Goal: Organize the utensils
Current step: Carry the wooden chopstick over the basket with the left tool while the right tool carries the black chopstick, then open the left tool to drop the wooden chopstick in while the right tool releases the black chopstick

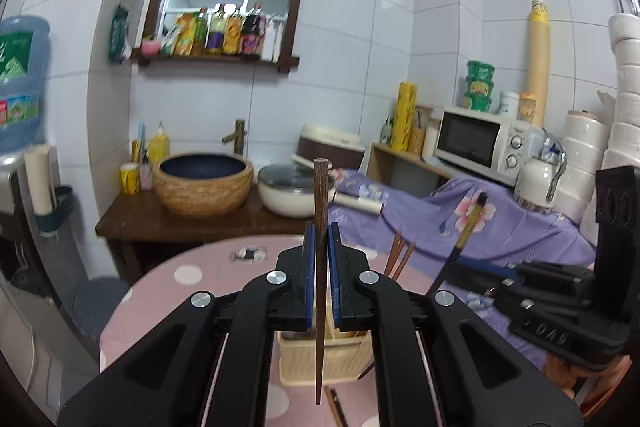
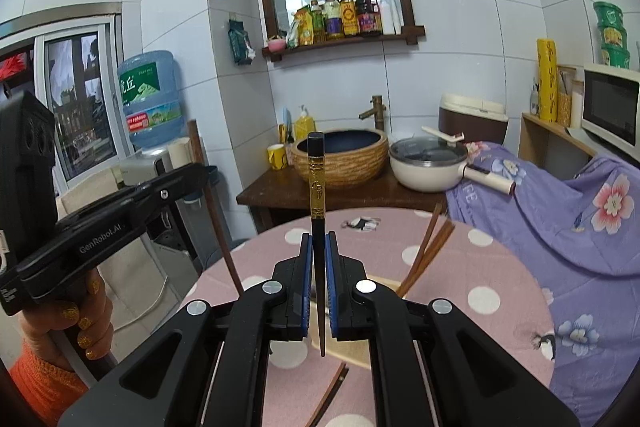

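Left wrist view: I've got the pink dotted tabletop (image 1: 168,291) below me, and the cream basket (image 1: 320,359) sits on it under my left gripper (image 1: 320,247), a few chopsticks (image 1: 400,259) poking up from what looks like its far side. My jaws are clenched on a brown chopstick (image 1: 320,211), held upright above the basket. Over on my right gripper (image 2: 319,255), the jaws are clamped on a black chopstick with a gold band (image 2: 317,187), also upright. Loose chopsticks (image 2: 332,391) lie on the tabletop.
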